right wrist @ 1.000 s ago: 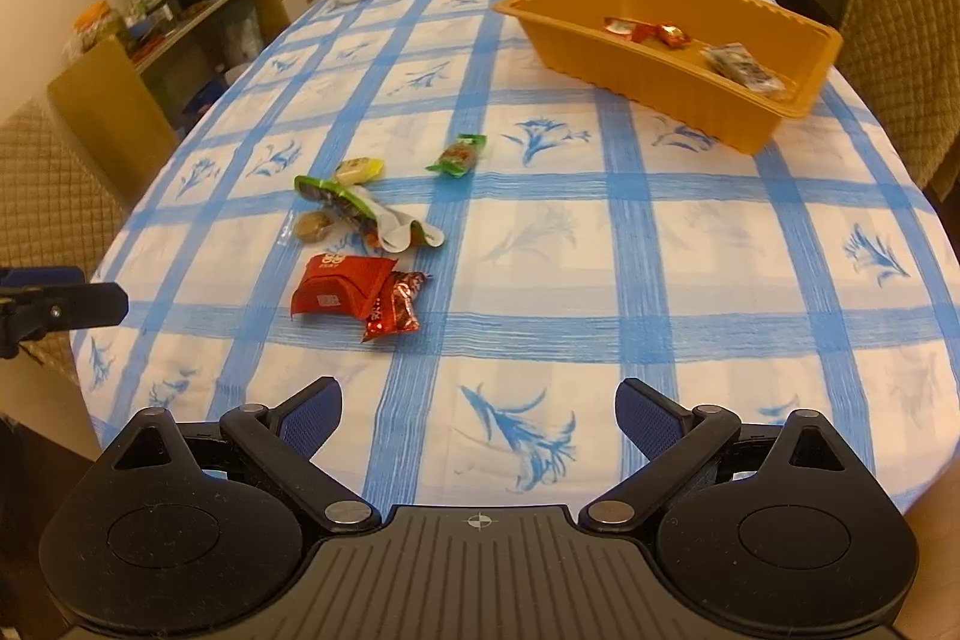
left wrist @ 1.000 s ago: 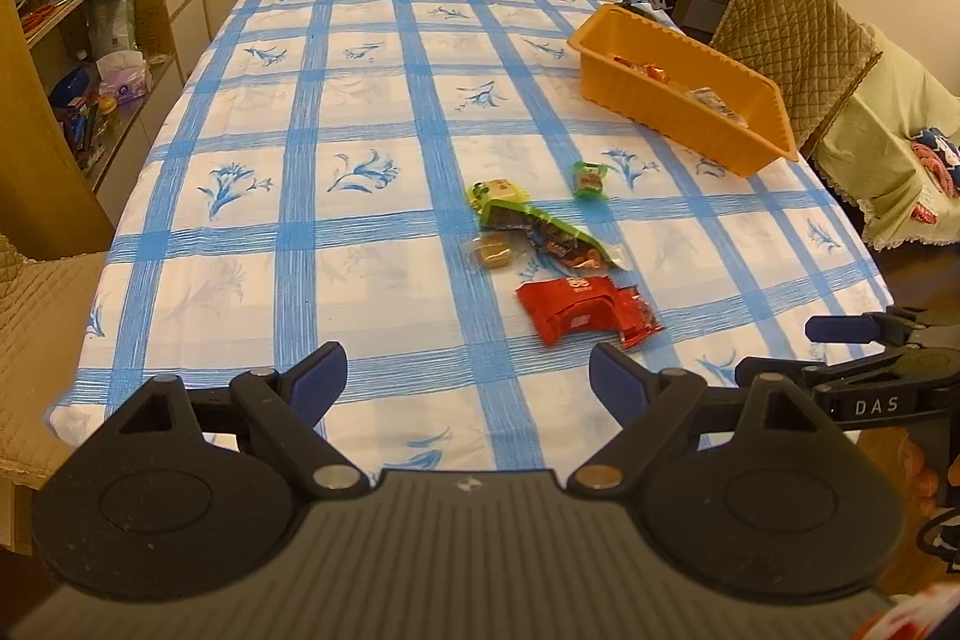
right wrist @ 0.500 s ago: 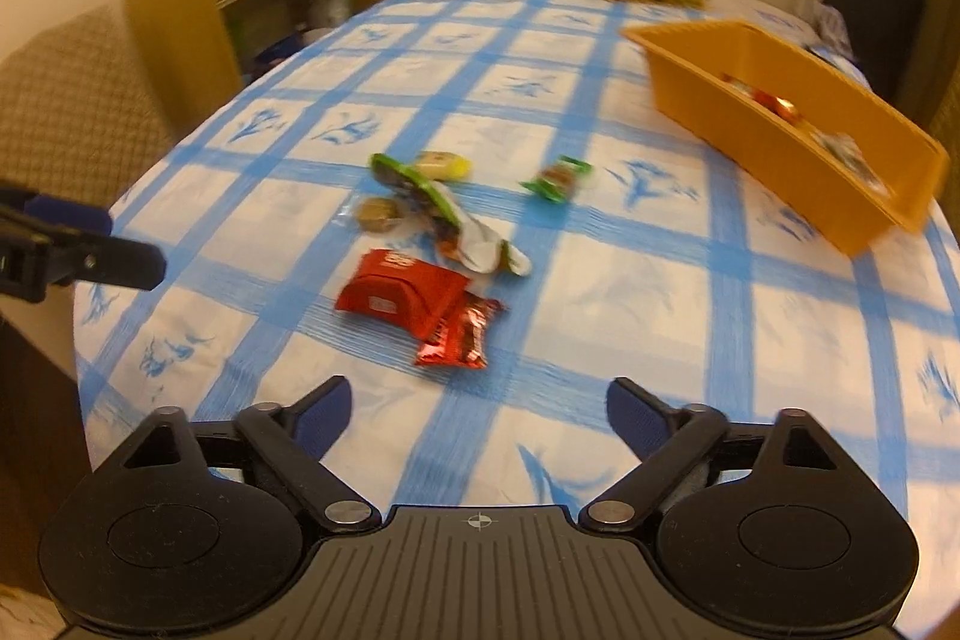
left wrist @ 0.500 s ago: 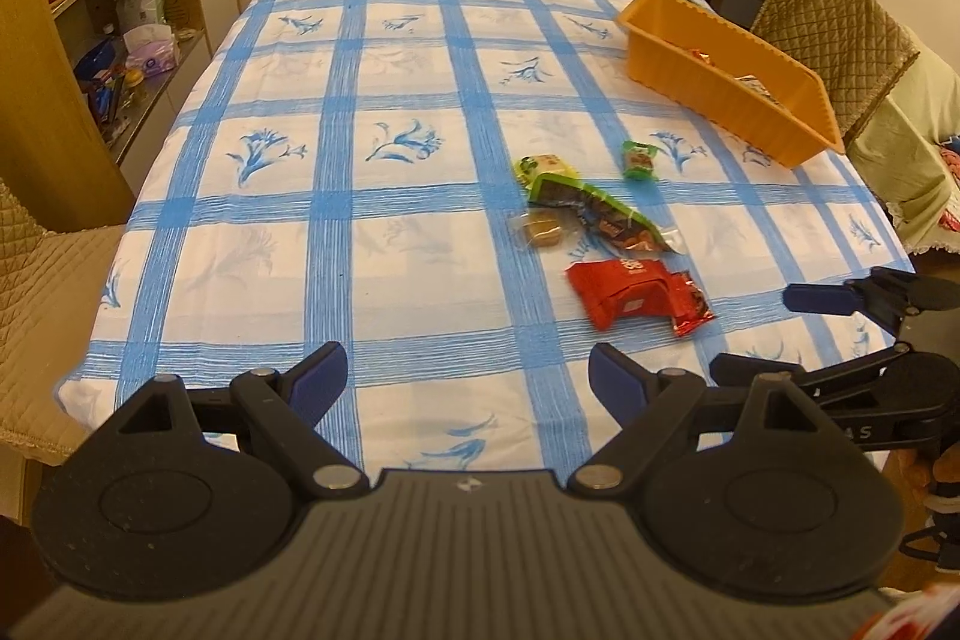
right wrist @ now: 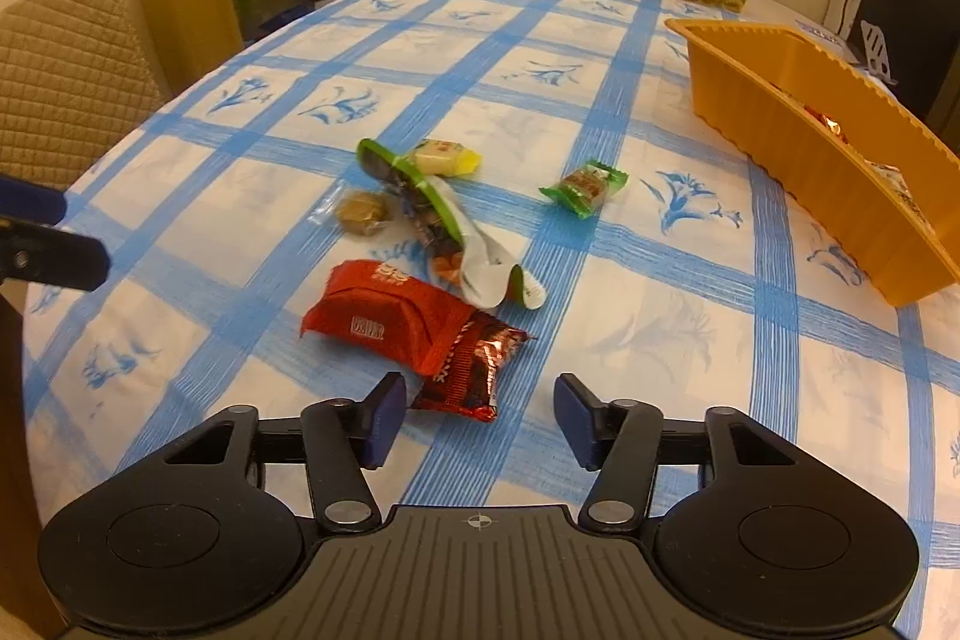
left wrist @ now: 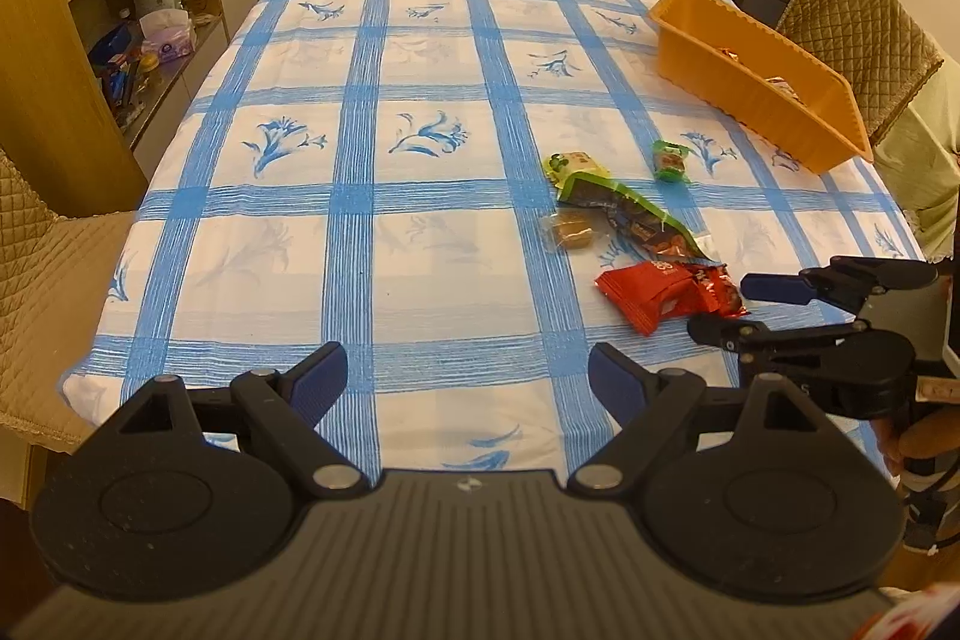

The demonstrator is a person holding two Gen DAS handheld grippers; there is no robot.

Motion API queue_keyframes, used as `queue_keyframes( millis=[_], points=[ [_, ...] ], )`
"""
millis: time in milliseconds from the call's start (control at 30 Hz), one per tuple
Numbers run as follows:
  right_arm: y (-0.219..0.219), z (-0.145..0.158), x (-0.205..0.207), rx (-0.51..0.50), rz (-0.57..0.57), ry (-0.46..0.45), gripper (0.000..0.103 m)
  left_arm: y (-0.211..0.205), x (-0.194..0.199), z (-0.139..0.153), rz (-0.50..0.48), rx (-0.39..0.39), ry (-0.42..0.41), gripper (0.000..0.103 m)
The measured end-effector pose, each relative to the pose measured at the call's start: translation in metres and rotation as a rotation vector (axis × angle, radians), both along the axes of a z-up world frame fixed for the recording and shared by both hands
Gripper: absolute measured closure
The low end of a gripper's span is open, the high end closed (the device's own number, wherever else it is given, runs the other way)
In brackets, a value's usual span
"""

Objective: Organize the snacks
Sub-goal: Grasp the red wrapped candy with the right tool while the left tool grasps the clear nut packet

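The right tongs (right wrist: 474,421), jaws closing with nothing yet pressed between them, bear down on a dark foil snack packet (right wrist: 465,376) at the desk's (right wrist: 660,340) near edge. It lies just ahead, slightly left of centre, tucked under a red snack pack (right wrist: 384,325); a skewed pinch could drag both. The left tongs (left wrist: 462,379) hang wide and empty, far left of the orange bin (left wrist: 756,82).

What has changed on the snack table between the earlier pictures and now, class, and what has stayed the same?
The right gripper has come forward and down to the shiny dark-red foil snack packet. Its jaws are closing, the packet's near end between them but not yet pinched. The left gripper stays wide open and empty. The loose snacks and the orange plastic bin lie unmoved on the blue-checked tablecloth.
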State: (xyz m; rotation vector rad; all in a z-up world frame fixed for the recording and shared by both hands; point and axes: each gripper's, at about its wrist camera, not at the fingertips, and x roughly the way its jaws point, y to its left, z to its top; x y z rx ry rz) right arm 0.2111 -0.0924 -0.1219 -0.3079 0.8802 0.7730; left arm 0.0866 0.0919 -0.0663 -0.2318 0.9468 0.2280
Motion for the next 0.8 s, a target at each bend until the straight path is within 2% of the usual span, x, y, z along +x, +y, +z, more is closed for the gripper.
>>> queue_keyframes(
  millis=[167,433,533,800],
  points=[
    [0.005,0.0,0.005,0.006,0.008,-0.016,0.052,0.001,0.005,-0.002,0.001,-0.002,0.006,0.017],
    [0.002,0.001,0.009,0.008,0.023,-0.017,0.065,-0.001,0.016,-0.005,-0.016,-0.002,0.004,0.017],
    [-0.004,0.001,0.011,0.002,0.024,-0.015,0.074,-0.004,0.021,-0.007,-0.032,0.004,0.0,0.019],
    [-0.028,0.003,0.018,-0.01,-0.018,0.008,0.077,-0.014,0.041,-0.016,-0.104,0.034,-0.018,0.025]
  ],
)
